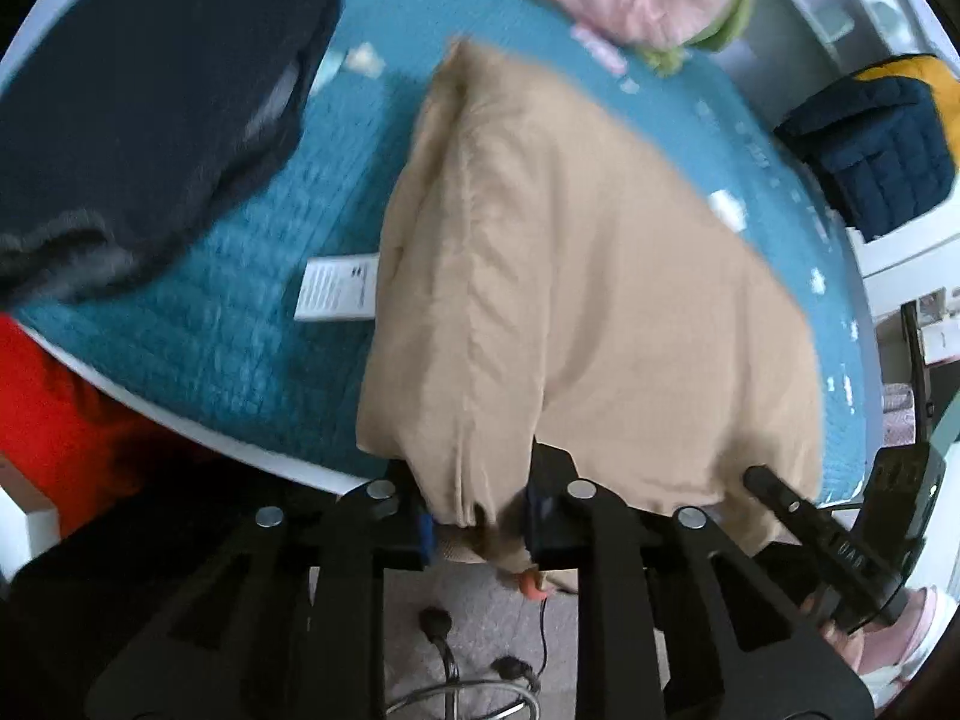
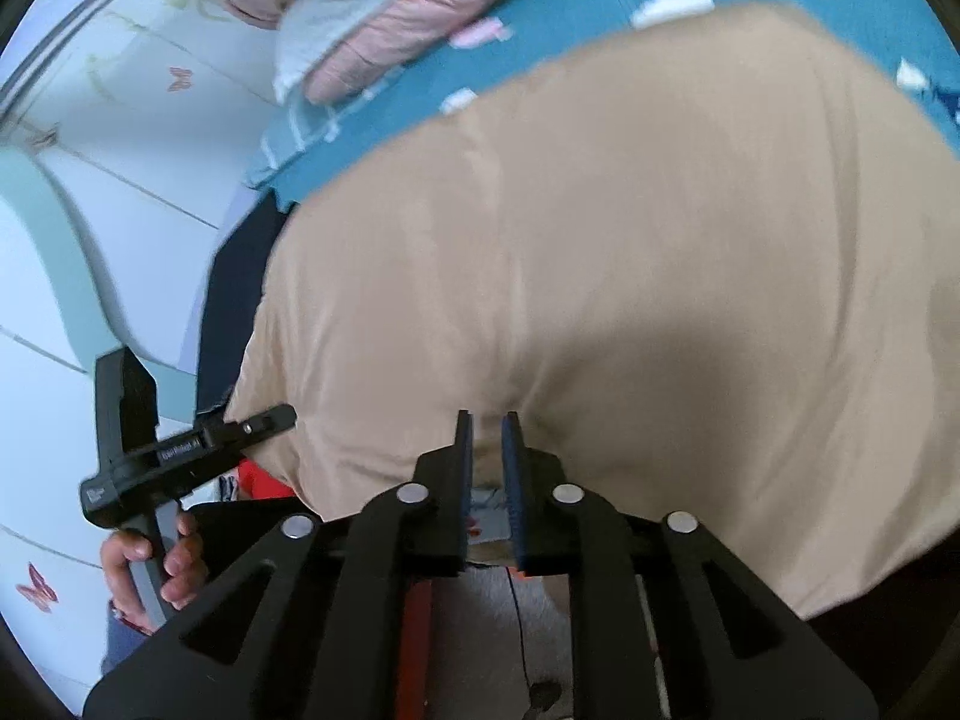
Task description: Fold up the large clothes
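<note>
Both grippers pinch the tan garment's edge.

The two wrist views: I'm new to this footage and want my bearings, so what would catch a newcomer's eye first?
A big tan garment fills the middle of both views, spread on a blue bedspread and hanging over its near edge. The left tongs pinch its hem, and the right tongs stand nearly closed at its edge. A dark garment lies at far left, a pink jacket at the far side.
</note>
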